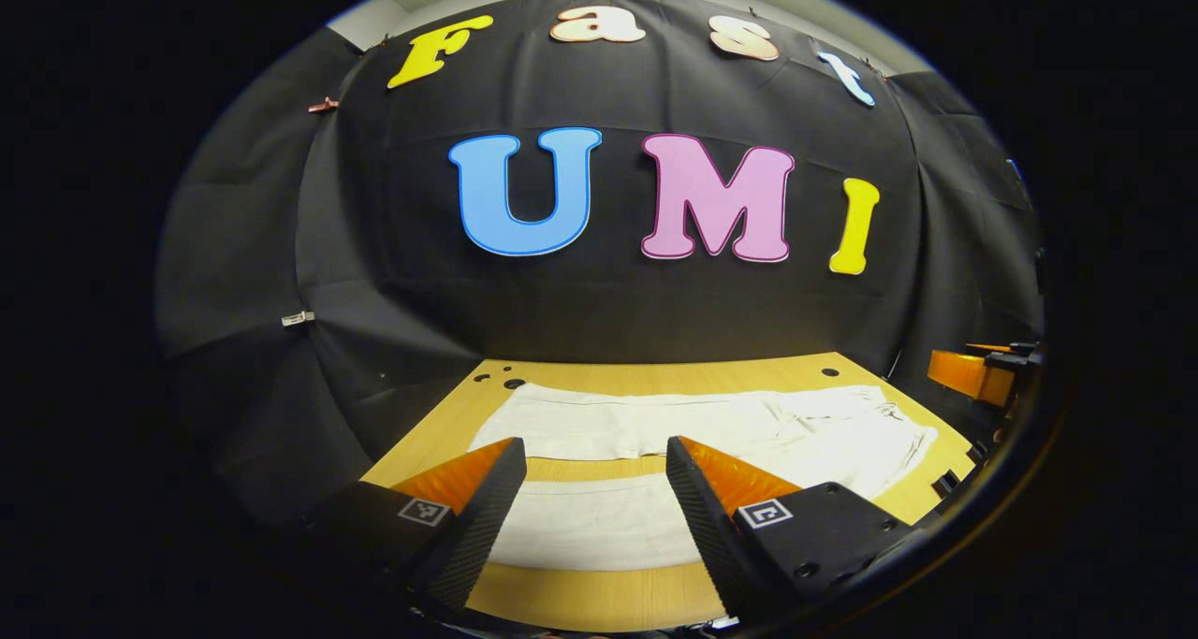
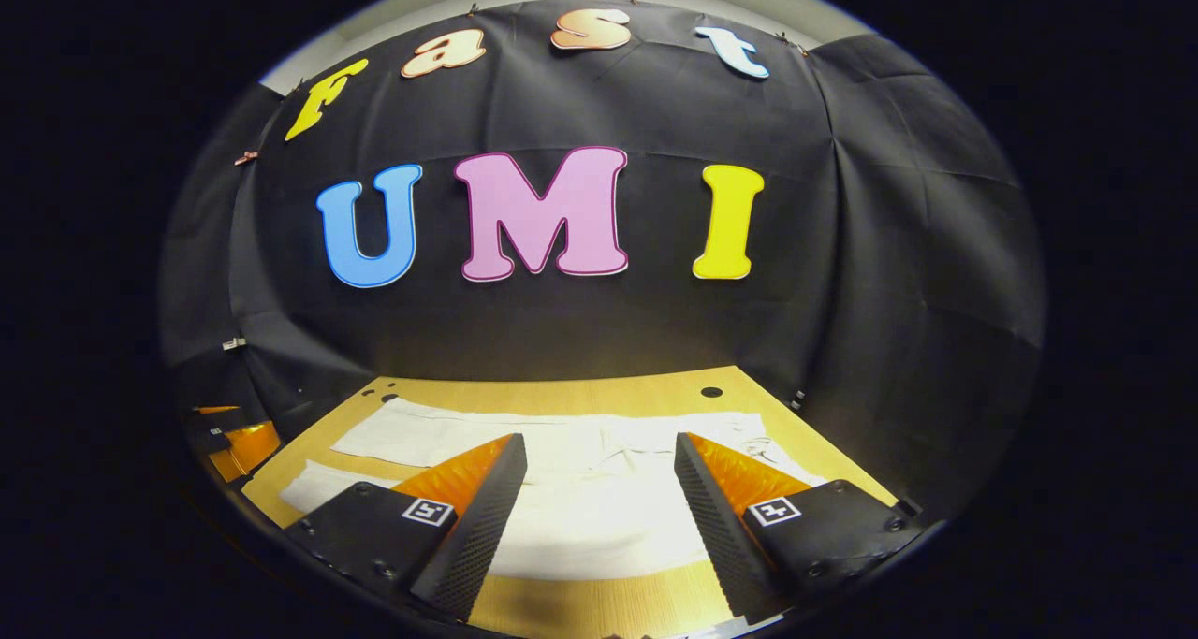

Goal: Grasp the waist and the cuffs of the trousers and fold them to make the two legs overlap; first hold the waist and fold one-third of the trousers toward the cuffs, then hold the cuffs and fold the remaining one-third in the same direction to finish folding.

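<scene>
Left gripper view: white trousers (image 1: pixel 693 433) lie flat on the wooden table (image 1: pixel 599 602), both legs spread apart, a strip of bare wood between them. Left gripper (image 1: pixel 596 499) hovers above the near leg, jaws wide, nothing between the fingers. Waist end bunches toward 3 o'clock, cuffs run off toward 9 o'clock. Part of the right gripper (image 1: pixel 978 372) pokes in at the 3 o'clock edge, near the waist end.

Right gripper view: same trousers (image 2: pixel 599 517), same table (image 2: pixel 580 611). Right gripper (image 2: pixel 599 499) also spread wide and empty, hanging over the near leg where the cloth looks wrinkled, probably close to the waist. Part of the left gripper (image 2: pixel 239 442) shows at 9 o'clock, near the cuff end.

Why so: one gripper sits toward each end of the garment, likely set up to pick waist and cuff together and lay one leg over the other. Legs not yet overlapped, so judging the first fold hasn't begun.

View difference: left gripper view gives the full leg gap and the crumpled waist at 3 o'clock; right gripper view gives wrinkles at the table's far right and the table's right corner. Contact with cloth: none seen.
</scene>
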